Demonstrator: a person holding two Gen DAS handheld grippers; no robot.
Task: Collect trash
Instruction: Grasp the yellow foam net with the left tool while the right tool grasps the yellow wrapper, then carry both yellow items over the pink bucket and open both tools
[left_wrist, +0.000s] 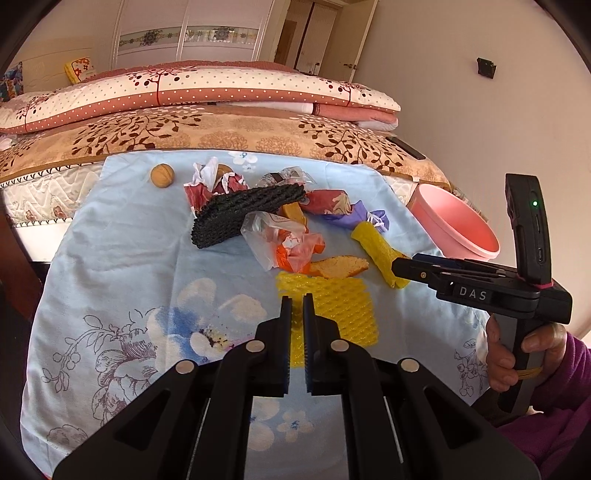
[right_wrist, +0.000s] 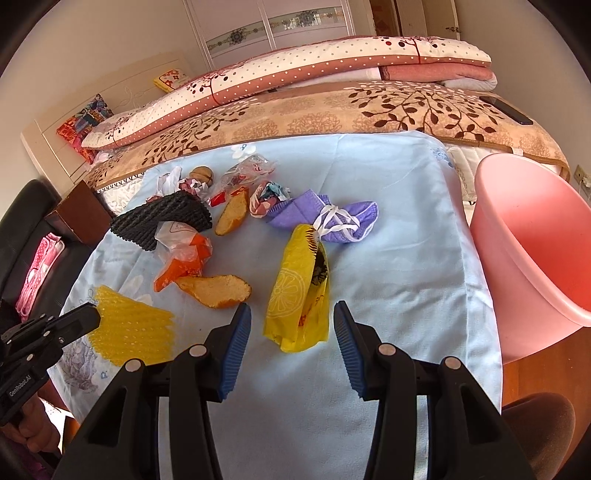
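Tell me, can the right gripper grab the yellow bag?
Probably yes. The right gripper is open with the yellow bag lying just ahead between its fingers, and nothing sits on the bag or blocks the way.

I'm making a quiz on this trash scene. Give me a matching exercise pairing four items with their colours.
Things:
1. foam net by the left gripper
2. face mask
3. bin
4. foam net at the far pile

Colours:
A. pink
B. black
C. yellow
D. purple

Pairs: 1-C, 2-D, 3-A, 4-B
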